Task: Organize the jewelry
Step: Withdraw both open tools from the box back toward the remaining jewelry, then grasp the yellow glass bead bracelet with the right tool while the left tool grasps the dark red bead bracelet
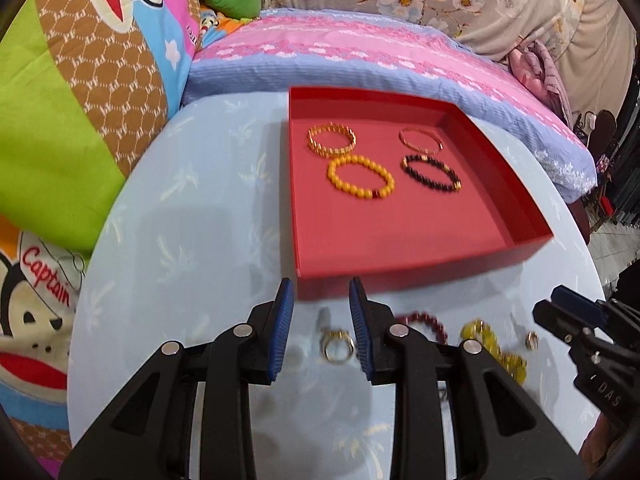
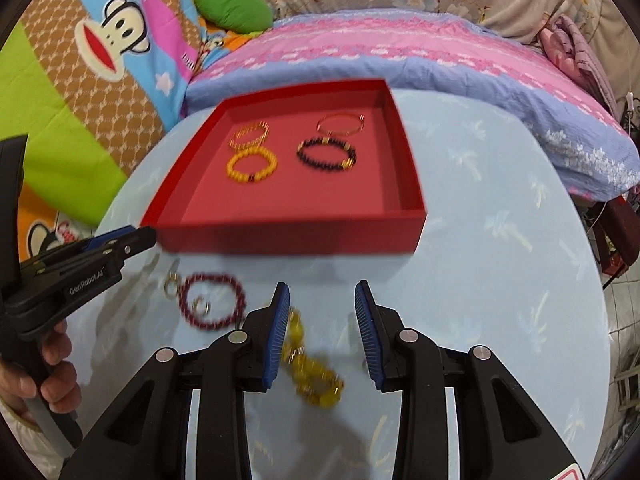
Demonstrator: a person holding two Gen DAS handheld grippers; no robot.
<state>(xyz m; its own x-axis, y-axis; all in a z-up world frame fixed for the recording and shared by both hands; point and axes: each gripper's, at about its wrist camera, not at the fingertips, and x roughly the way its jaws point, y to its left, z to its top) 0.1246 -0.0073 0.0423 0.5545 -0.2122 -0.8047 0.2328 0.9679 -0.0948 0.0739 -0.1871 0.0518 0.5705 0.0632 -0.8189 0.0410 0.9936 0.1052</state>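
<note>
A red tray (image 1: 400, 256) (image 2: 280, 236) on the light blue table holds several bracelets: a gold chain one (image 1: 332, 140), a yellow bead one (image 1: 360, 178) (image 2: 252, 165), a thin gold bangle (image 1: 421, 141) and a black bead one (image 1: 431, 174) (image 2: 326, 155). On the table in front lie a gold ring (image 1: 337, 347), a dark red bead bracelet (image 2: 212, 300) (image 1: 426, 322), a yellow bracelet (image 2: 312, 368) (image 1: 496, 348) and a small ring (image 1: 531, 340). My left gripper (image 1: 321, 328) is open above the gold ring. My right gripper (image 2: 322, 332) is open over the yellow bracelet.
A bed with a pink and blue cover (image 1: 360, 52) lies behind the table. Cartoon monkey bedding (image 1: 80, 100) is at the left. The table edge (image 2: 580, 280) curves at the right. A hand (image 2: 52, 376) holds the left gripper's grip.
</note>
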